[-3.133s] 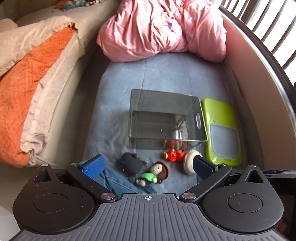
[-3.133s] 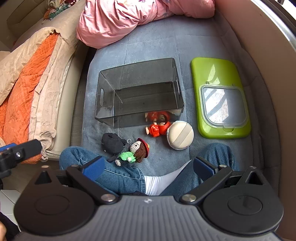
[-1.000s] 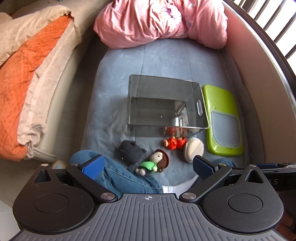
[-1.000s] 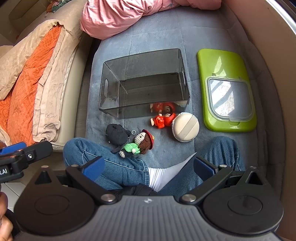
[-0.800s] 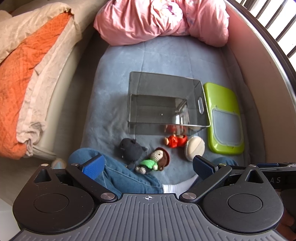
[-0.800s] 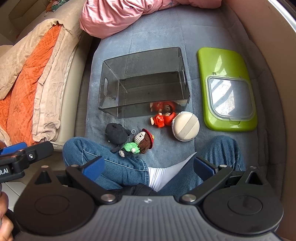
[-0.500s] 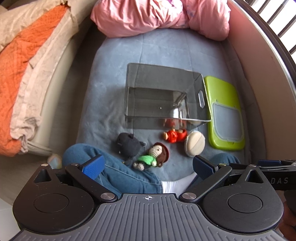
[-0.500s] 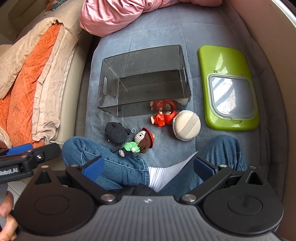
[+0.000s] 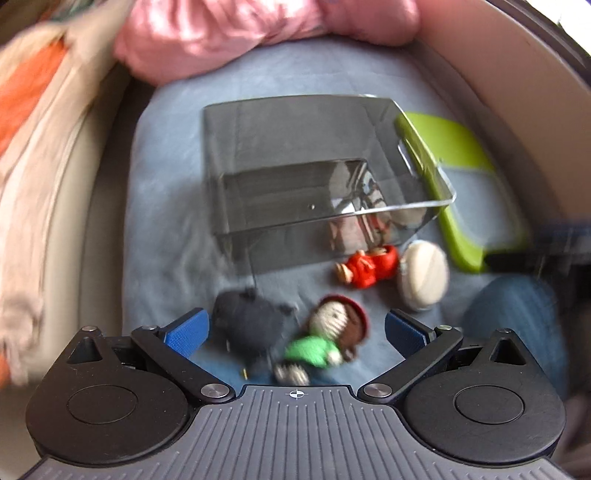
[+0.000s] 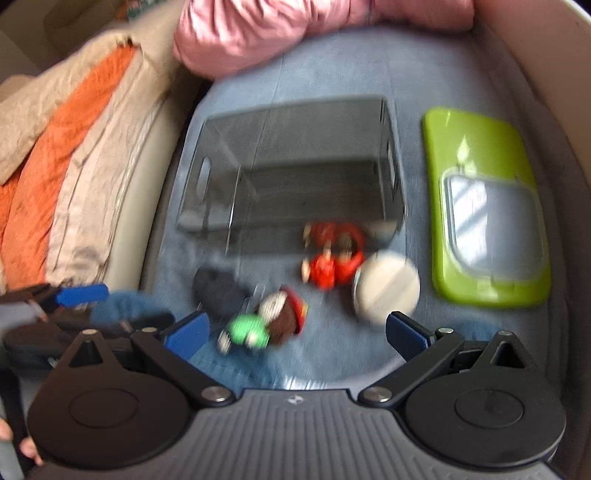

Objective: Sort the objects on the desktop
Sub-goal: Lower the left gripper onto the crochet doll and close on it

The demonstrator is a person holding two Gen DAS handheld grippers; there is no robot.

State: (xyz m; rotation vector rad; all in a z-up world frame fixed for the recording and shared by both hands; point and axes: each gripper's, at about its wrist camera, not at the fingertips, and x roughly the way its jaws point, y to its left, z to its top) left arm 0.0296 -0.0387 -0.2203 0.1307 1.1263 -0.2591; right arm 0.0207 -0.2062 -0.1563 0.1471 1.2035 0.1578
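Covering most of both views was a blue-grey mat [image 9: 166, 206], with a pink quilt [image 10: 280, 33] bunched at its far end and an orange and beige blanket [image 10: 62, 129] along one side. On the mat stood a smoky clear bin [image 9: 295, 147], empty as far as could be told, and beside it lay a green lid [image 10: 480, 199] with a clear window. Near the bin's front wall sat a round cream case [image 10: 386, 290], touching or just beside a red figure [image 9: 369, 267]; closer to the cameras lay a crocheted doll [image 9: 328, 339] in green and a dark plush toy [image 9: 251, 321], close together. Denim-clad legs showed at the mat's near edge.

The left gripper [image 9: 293, 332] had its fingers spread wide and empty, with the plush and doll lying between them in its view. The right gripper [image 10: 297, 334] was equally wide apart and held nothing.

Judging from this, a careless close could pinch plush and doll together, since they lay so close, or snag the mat's cloth. The soft toys could also slip from a shallow grip.

Both views were smeared by motion blur, so the toys' details were hard to read. Reflections in the bin's front wall made it unclear what, if anything, lay inside.
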